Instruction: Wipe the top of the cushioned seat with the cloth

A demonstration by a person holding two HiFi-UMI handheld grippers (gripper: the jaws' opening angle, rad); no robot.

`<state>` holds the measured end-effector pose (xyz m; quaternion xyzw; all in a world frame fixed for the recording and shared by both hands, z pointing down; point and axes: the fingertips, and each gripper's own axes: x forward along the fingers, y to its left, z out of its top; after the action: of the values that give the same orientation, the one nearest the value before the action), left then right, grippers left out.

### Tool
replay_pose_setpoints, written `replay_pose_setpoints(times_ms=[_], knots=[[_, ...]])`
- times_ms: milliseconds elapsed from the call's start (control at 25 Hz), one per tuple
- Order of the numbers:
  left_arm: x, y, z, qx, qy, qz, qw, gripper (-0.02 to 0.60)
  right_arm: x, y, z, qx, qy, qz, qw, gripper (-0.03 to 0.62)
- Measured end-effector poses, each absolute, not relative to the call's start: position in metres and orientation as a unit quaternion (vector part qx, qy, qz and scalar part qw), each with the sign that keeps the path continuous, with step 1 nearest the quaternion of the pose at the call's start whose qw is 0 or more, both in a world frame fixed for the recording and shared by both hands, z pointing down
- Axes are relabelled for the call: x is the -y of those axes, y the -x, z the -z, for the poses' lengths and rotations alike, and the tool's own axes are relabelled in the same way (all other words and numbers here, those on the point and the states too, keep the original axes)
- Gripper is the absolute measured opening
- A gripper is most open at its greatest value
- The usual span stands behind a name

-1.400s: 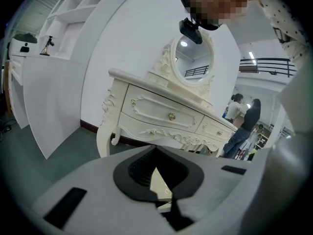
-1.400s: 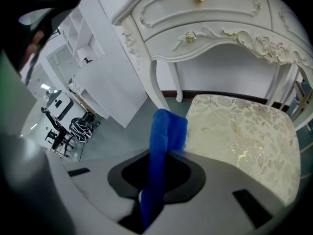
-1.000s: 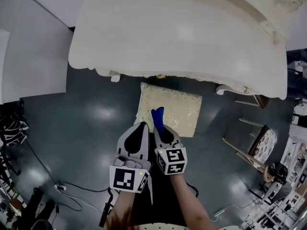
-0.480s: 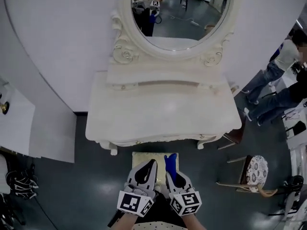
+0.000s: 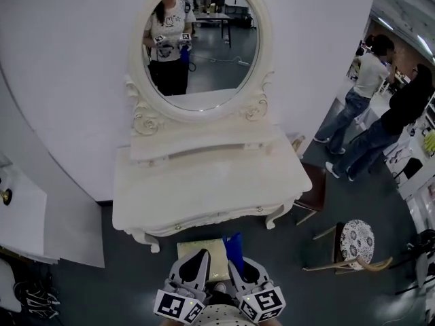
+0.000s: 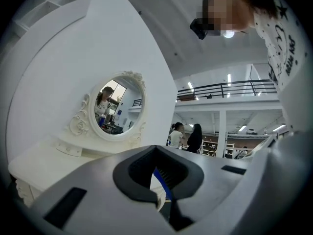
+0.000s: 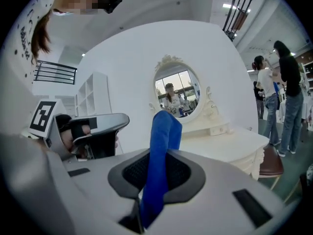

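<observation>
The cream cushioned seat (image 5: 187,250) shows at the bottom of the head view, just in front of the white dressing table (image 5: 204,189), partly hidden by my grippers. My right gripper (image 5: 239,272) (image 7: 155,176) is shut on a blue cloth (image 5: 235,246) (image 7: 164,141), which stands up out of its jaws above the seat's right part. My left gripper (image 5: 196,266) (image 6: 159,182) sits close beside it on the left, jaws together and nothing between them. The blue cloth (image 6: 161,179) peeks through behind the left jaws. In the right gripper view the left gripper (image 7: 93,131) shows at the left.
An oval mirror (image 5: 200,46) tops the dressing table and reflects the person holding the grippers. A brown stool (image 5: 314,194) and a chair with a patterned seat (image 5: 357,240) stand to the right. Two people (image 5: 380,94) stand at the far right. White panels (image 5: 27,216) lean at the left.
The head view has swung upward: seat and table slid toward the bottom, mirror and wall came into sight. Both grippers stay side by side low in view, the cloth still held.
</observation>
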<state>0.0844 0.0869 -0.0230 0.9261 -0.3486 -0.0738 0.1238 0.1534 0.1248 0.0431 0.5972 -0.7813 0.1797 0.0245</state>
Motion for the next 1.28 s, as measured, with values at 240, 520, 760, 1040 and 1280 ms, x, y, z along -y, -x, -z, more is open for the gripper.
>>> replay_pose_setpoints(times_ms=[240,520,760,1040,1280], knots=[[-0.105,-0.100,0.028,0.334,-0.934,0.076,0.100,-0.002,-0.136,-0.178,-0.033,0.779,-0.605,-0.163,0.017,0.061],[-0.106,-0.107,0.020,0.355,-0.928,0.065,0.092,-0.002,-0.142,-0.191,-0.043,0.781,-0.602,-0.164,0.023,0.061],[-0.110,-0.118,0.018,0.349,-0.930,0.059,0.093,-0.002,-0.145,-0.197,-0.043,0.785,-0.598,-0.159,0.026,0.061],[-0.111,-0.128,0.015,0.343,-0.933,0.054,0.089,-0.002,-0.142,-0.205,-0.043,0.783,-0.602,-0.154,0.028,0.061],[-0.108,-0.126,0.010,0.352,-0.931,0.043,0.089,-0.002,-0.141,-0.207,-0.043,0.781,-0.605,-0.153,0.028,0.061]])
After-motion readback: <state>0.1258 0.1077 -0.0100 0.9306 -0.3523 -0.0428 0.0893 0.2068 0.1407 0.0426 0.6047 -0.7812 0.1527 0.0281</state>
